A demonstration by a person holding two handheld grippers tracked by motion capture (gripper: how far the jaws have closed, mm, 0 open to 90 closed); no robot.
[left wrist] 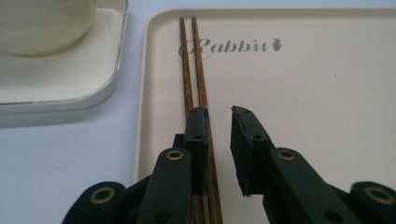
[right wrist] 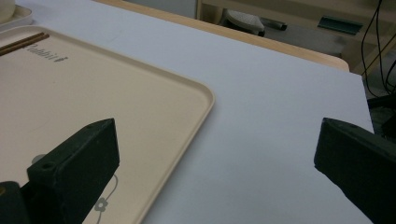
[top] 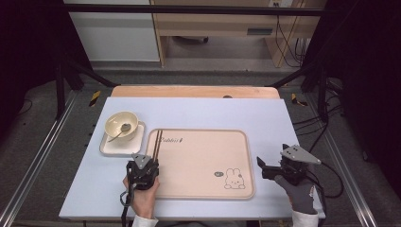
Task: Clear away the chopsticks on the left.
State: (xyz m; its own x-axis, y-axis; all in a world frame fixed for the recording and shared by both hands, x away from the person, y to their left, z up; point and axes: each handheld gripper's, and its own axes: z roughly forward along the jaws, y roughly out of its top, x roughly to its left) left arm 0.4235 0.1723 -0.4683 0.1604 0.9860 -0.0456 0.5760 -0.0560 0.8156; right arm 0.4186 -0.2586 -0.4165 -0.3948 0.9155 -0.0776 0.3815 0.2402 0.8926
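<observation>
A beige tray (top: 203, 156) with a rabbit print lies in the middle of the pale blue mat. Two brown chopsticks (top: 157, 141) rest side by side along its left edge. My left gripper (top: 145, 163), held in a bare hand, sits low over their near ends. In the left gripper view its jaws (left wrist: 219, 116) stand a little apart with nothing between them, and the chopsticks (left wrist: 194, 70) run under the left jaw. My right gripper (top: 272, 165), in a gloved hand, hovers off the tray's right edge. Its jaws (right wrist: 217, 135) are spread wide over the tray's corner (right wrist: 187, 93) and the mat.
A cream bowl (top: 121, 124) holding a spoon (top: 124, 128) stands on a square white plate (top: 109, 146) left of the tray. The bowl (left wrist: 42, 23) and plate (left wrist: 60, 79) lie close to the chopsticks' far ends. A wooden table edge (top: 194, 91) runs behind the mat.
</observation>
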